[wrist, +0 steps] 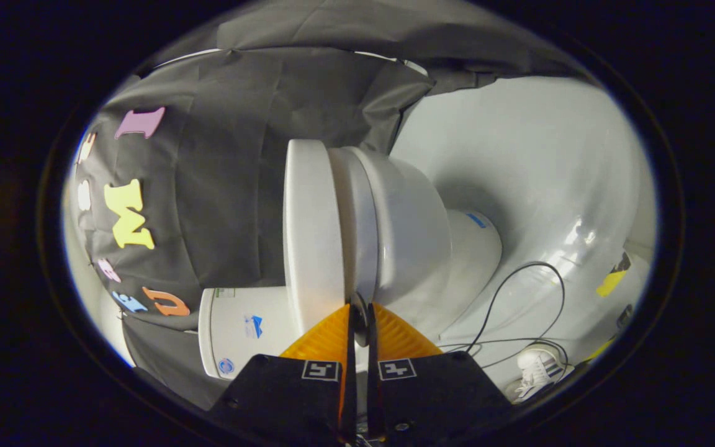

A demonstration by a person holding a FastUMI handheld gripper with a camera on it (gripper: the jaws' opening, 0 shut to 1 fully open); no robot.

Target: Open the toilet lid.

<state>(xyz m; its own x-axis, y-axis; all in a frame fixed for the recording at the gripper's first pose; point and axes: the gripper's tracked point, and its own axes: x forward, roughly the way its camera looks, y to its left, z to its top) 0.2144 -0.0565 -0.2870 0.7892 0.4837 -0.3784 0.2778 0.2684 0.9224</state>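
The view is rolled on its side, with the floor to the right. A white toilet stands ahead, its lid [313,230] lying flat down on the seat and bowl [413,236]. The white tank [239,329] sits beside the lid, close to the fingers. My gripper [360,307] is shut, its fingers held close together with only a thin slit between them. The tips rest at the seam where the lid's edge meets the seat, near the tank end. Whether they pinch the rim is hidden by the fingers themselves.
Black cloth hangs behind the toilet. On the white floor lie a thin black cable [519,292], a white shoe [537,366] and a patch of yellow tape [610,283].
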